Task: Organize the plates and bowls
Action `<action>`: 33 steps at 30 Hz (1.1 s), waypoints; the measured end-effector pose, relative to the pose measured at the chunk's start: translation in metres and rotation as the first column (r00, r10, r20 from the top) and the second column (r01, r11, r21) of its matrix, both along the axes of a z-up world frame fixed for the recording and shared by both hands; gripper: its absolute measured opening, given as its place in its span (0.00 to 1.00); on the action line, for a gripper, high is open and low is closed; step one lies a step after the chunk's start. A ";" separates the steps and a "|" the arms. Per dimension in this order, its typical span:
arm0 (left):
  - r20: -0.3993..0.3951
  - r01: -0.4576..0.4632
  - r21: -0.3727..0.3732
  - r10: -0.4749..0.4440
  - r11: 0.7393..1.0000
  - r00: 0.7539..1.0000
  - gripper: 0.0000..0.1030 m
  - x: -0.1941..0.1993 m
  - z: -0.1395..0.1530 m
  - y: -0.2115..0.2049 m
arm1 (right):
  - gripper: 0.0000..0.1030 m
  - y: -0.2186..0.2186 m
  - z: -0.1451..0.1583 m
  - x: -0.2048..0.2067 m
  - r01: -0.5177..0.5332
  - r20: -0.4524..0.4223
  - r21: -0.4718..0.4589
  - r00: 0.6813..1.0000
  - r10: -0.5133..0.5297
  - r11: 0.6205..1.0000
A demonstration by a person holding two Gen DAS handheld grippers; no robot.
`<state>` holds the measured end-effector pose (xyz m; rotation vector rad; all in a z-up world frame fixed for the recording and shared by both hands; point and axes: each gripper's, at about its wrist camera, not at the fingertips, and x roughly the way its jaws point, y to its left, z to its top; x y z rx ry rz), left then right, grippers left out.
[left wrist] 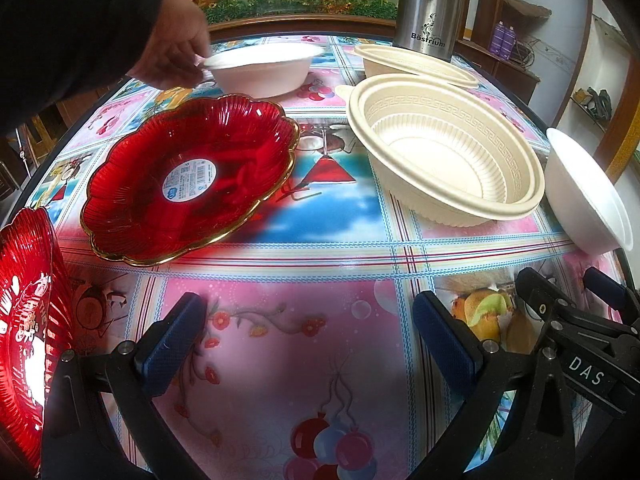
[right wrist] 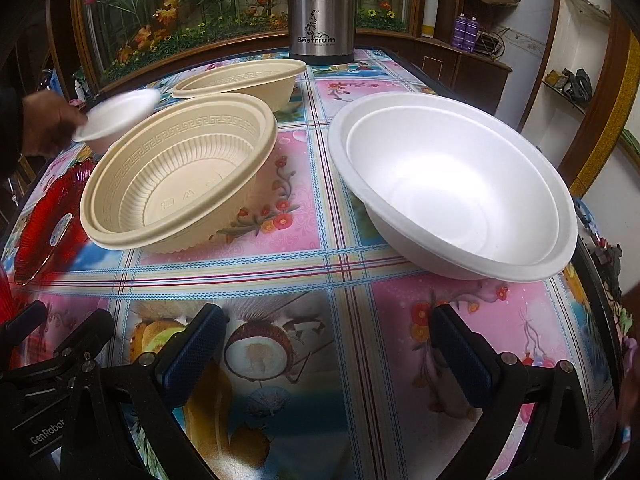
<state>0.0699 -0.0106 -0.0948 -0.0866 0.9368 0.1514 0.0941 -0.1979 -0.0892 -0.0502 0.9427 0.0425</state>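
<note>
My left gripper (left wrist: 308, 320) hovers open over the tablecloth with nothing between its fingers. Ahead and to its left lies a red scalloped plate (left wrist: 188, 180) with a gold rim; a second red plate (left wrist: 28, 320) shows at the far left edge. A cream ribbed bowl (left wrist: 444, 152) stands ahead on the right, another cream bowl (left wrist: 412, 64) behind it. My right gripper (right wrist: 328, 344) is open and empty, just short of a large white foam bowl (right wrist: 452, 184). A person's bare hand (left wrist: 168, 52) holds a smaller white foam bowl (left wrist: 260, 66) by its rim at the back left.
A steel thermos (right wrist: 322, 8) stands at the table's far edge. The patterned tablecloth (right wrist: 304, 288) covers the whole table. Shelves and a wooden cabinet lie beyond the right side. The table edge (right wrist: 600, 264) runs close behind the large white bowl.
</note>
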 end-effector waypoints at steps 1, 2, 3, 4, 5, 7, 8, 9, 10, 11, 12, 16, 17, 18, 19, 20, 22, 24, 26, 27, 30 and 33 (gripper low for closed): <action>0.000 0.000 0.000 0.000 1.000 1.000 1.00 0.000 0.000 0.000 | 1.00 0.000 0.000 0.000 0.000 0.000 0.000 1.000 0.000 1.000; 0.000 0.000 0.000 0.000 1.000 1.000 1.00 0.000 0.000 0.000 | 1.00 0.000 0.000 0.000 0.000 0.000 0.000 1.000 0.000 1.000; 0.000 0.000 0.000 0.000 1.000 1.000 1.00 0.000 0.000 0.000 | 1.00 0.000 0.000 0.000 0.000 0.000 0.000 1.000 0.000 1.000; 0.000 0.000 0.000 0.000 1.000 1.000 1.00 0.000 0.000 0.000 | 1.00 0.000 0.000 0.000 0.000 0.000 0.000 1.000 0.000 1.000; 0.000 0.000 0.000 0.000 1.000 1.000 1.00 0.000 0.000 0.000 | 1.00 0.000 0.000 0.000 0.000 0.000 0.000 1.000 0.000 1.000; 0.000 0.000 0.000 0.000 1.000 1.000 1.00 0.000 0.000 0.000 | 1.00 0.000 0.000 0.000 0.000 0.000 0.000 1.000 0.000 1.000; 0.000 0.000 0.000 0.000 1.000 1.000 1.00 0.000 0.000 0.000 | 1.00 0.000 0.000 0.000 0.000 0.000 0.000 1.000 0.000 1.000; 0.000 0.000 0.000 0.000 1.000 1.000 1.00 0.000 0.000 0.000 | 1.00 0.000 0.000 0.000 0.000 0.000 0.000 1.000 0.000 1.000; 0.000 0.000 0.000 0.000 1.000 1.000 1.00 0.000 0.000 0.000 | 1.00 0.000 0.000 0.000 0.000 0.000 0.000 1.000 0.000 1.000; 0.000 0.000 0.000 0.000 1.000 1.000 1.00 0.000 0.000 0.000 | 1.00 0.000 0.000 0.000 0.000 0.000 0.000 1.000 0.000 1.000; 0.000 0.000 0.000 0.000 1.000 1.000 1.00 0.000 0.000 0.000 | 1.00 0.000 0.000 0.000 0.000 0.000 0.000 1.000 0.000 1.000; 0.000 -0.001 -0.002 0.001 1.000 1.000 1.00 0.000 0.000 0.001 | 1.00 0.000 0.000 0.000 0.004 0.000 0.000 1.000 -0.004 1.000; 0.000 -0.001 -0.001 0.001 1.000 1.000 1.00 0.000 0.000 0.000 | 1.00 0.001 0.000 0.000 0.008 0.001 -0.003 1.000 -0.008 1.000; 0.000 -0.001 -0.001 0.001 1.000 1.000 1.00 0.000 0.000 0.001 | 1.00 -0.001 0.000 0.000 0.009 0.000 -0.001 1.000 -0.009 1.000; 0.000 -0.001 -0.001 0.001 1.000 1.000 1.00 0.000 0.000 0.000 | 1.00 -0.002 0.000 0.000 0.009 0.000 0.002 1.000 -0.009 1.000; 0.000 -0.001 -0.001 0.001 1.000 1.000 1.00 0.000 0.000 0.000 | 1.00 -0.002 0.000 -0.001 0.010 0.000 0.001 1.000 -0.010 1.000; 0.000 -0.001 0.000 0.001 1.000 1.000 1.00 0.000 0.000 0.000 | 1.00 -0.003 0.000 -0.001 0.010 0.001 0.001 1.000 -0.010 1.000; 0.000 -0.001 0.000 0.001 1.000 1.000 1.00 0.000 0.000 0.000 | 1.00 -0.004 -0.001 -0.001 0.010 0.000 0.000 1.000 -0.010 1.000; 0.000 -0.002 -0.001 0.002 1.000 1.000 1.00 0.000 0.000 0.000 | 1.00 -0.003 0.000 0.000 0.010 0.000 0.001 1.000 -0.010 1.000; 0.000 -0.001 0.000 0.001 1.000 1.000 1.00 0.000 0.000 0.000 | 1.00 -0.003 0.000 0.000 0.010 0.000 0.001 1.000 -0.010 1.000; 0.000 -0.001 0.000 0.001 1.000 1.000 1.00 0.000 0.000 0.000 | 1.00 -0.002 0.000 0.002 0.004 0.000 0.001 1.000 -0.004 1.000; -0.001 -0.018 -0.002 0.018 1.000 1.000 1.00 0.002 0.000 0.001 | 1.00 -0.002 0.000 0.002 0.004 0.000 0.001 1.000 -0.004 1.000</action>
